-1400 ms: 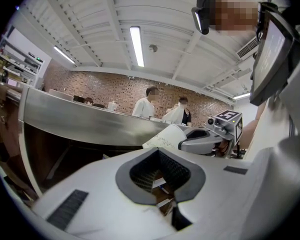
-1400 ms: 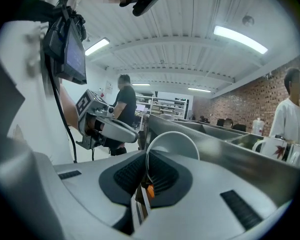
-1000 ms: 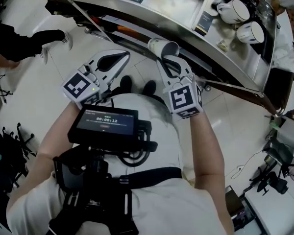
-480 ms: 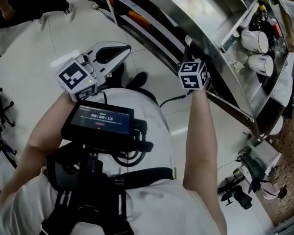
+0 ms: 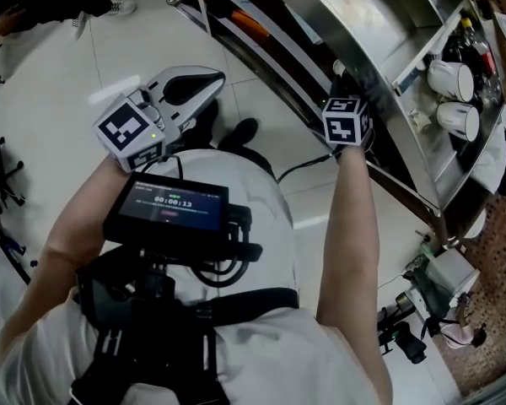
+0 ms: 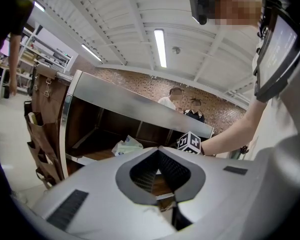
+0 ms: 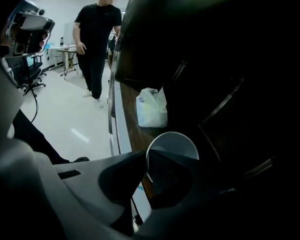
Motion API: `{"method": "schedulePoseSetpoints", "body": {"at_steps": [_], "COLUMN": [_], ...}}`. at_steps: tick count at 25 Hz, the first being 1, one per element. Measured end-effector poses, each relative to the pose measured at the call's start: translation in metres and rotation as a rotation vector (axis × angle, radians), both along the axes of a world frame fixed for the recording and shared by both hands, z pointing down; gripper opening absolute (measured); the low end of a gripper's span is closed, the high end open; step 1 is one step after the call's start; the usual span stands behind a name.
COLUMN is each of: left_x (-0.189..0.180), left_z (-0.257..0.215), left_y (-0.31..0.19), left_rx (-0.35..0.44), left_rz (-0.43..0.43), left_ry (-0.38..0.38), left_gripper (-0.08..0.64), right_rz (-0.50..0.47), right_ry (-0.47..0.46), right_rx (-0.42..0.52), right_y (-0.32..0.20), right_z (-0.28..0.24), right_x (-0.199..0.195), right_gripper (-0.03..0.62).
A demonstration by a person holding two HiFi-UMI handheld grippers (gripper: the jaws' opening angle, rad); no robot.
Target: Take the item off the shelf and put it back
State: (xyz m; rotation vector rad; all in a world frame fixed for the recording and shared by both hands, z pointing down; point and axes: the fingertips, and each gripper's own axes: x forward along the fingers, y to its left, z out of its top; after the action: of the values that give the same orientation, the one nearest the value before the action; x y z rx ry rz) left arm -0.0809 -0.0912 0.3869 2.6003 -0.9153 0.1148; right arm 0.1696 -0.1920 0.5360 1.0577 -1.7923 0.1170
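A white cup (image 7: 174, 145) sits low inside the dark lower shelf, over its wooden board (image 7: 136, 136). My right gripper (image 7: 149, 154) is shut on the cup's rim, with one jaw inside the cup and one outside; its jaws have just been opening slightly, with the cup wall still between them. From the head view only that gripper's marker cube (image 5: 347, 123) shows at the steel shelf edge (image 5: 379, 99); the jaws and cup are hidden under it. My left gripper (image 5: 212, 79) hangs shut and empty out in front of the shelf, its tips (image 6: 159, 148) meeting.
A white plastic bag (image 7: 151, 109) lies on the same shelf board just beyond the cup. Two white cups (image 5: 451, 78) stand on an upper shelf at the right. A person in black (image 7: 97, 39) stands on the white floor nearby. Brown pouches (image 6: 42, 124) hang at the shelf's end.
My right gripper carried the cup from in front of the shelf edge down and in under the steel shelf, so the cup left the head view. The left gripper shifted a little.
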Motion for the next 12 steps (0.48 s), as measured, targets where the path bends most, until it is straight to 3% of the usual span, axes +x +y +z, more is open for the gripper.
{"method": "schedulePoseSetpoints", "body": {"at_steps": [3,7,12], "left_x": [-0.001,0.009,0.007], "left_z": [0.001,0.009,0.014], "left_y": [0.004,0.002,0.002], "left_rx": [-0.025,-0.025,-0.050], "left_rz": [-0.007,0.005,-0.010], "left_ry": [-0.010,-0.005,-0.017], "left_gripper": [0.008,0.009,0.008], "right_rz": [0.021,0.032,0.031], "right_ry": [-0.003,0.000,0.030], "right_rx": [0.016,0.036,0.095], "right_y": [-0.001,-0.007,-0.012], "right_z": [0.001,0.003,-0.005], "right_x": [0.002,0.013,0.018], "right_gripper": [0.034,0.094,0.094]}}
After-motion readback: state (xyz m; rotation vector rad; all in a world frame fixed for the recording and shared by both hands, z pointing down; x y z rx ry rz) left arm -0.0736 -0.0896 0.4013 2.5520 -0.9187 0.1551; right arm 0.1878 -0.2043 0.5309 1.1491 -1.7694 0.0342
